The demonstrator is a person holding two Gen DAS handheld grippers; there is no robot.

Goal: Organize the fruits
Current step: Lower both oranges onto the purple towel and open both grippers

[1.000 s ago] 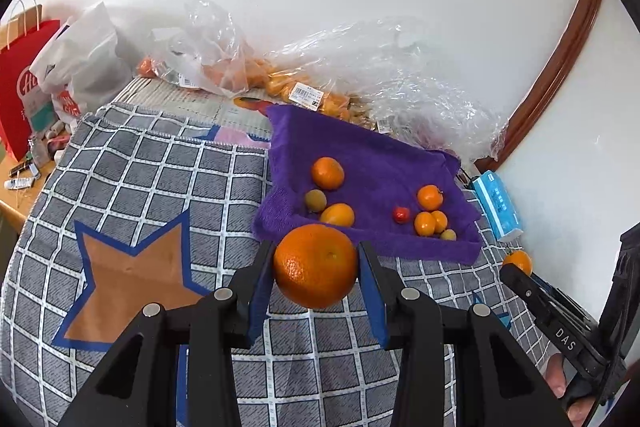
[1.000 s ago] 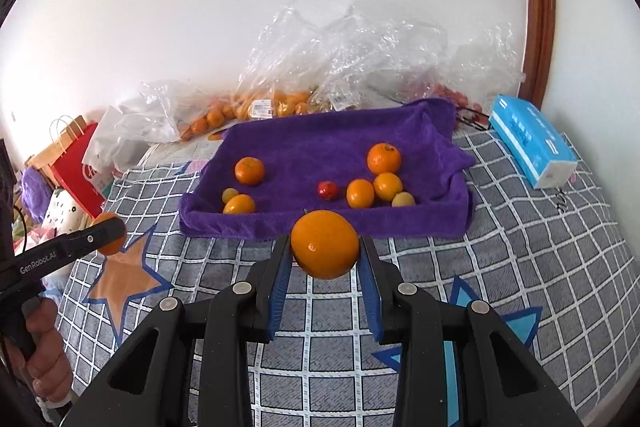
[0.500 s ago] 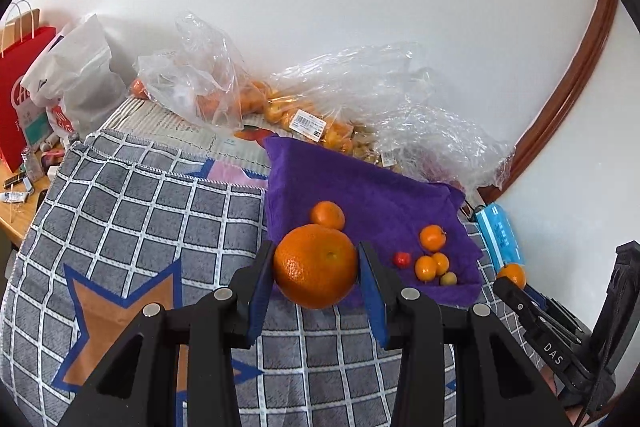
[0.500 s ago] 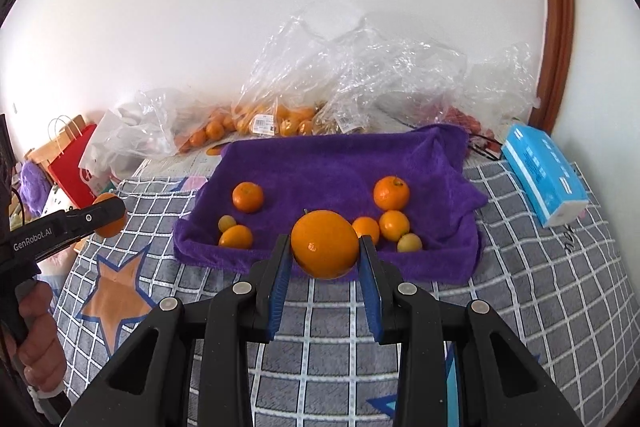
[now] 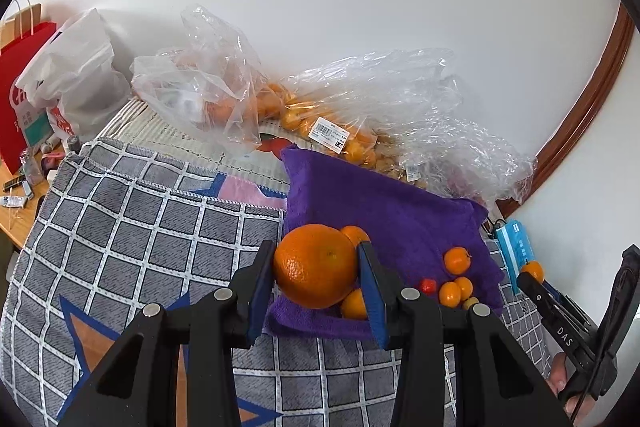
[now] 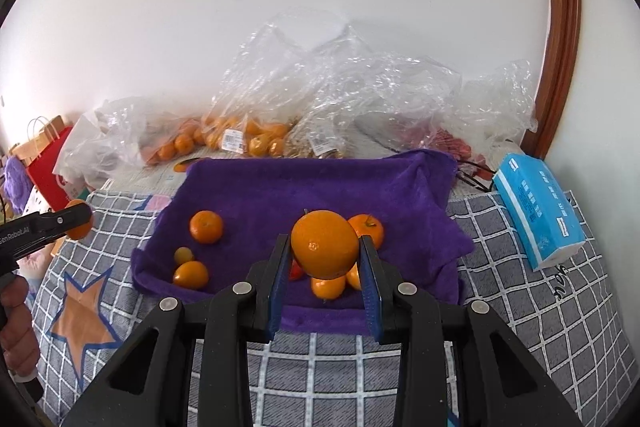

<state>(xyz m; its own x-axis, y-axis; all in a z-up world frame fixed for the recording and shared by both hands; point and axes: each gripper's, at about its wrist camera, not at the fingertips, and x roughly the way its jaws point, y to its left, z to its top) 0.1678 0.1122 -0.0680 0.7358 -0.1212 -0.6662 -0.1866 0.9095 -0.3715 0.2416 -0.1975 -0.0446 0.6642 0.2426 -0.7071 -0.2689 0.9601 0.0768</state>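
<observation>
Oranges pinched in both claws, held over the near edge of the purple towel.

Left claw (image 5: 316, 273) is clamped on a big dimpled orange (image 5: 315, 265); right claw (image 6: 325, 259) grips a smoother orange (image 6: 325, 243), its pads pressed on both sides. Beyond them the purple towel (image 6: 320, 183) carries loose fruit: from the right claw, one orange at ten o'clock (image 6: 205, 226), a small yellowish fruit (image 6: 183, 255) and another orange (image 6: 191, 275) at nine, more half hidden behind the held one. At twelve o'clock lie clear plastic bags of fruit (image 6: 248, 139) against the wall; at three o'clock a blue tissue pack (image 6: 538, 211) rests on the checked blanket (image 6: 520, 307).
</observation>
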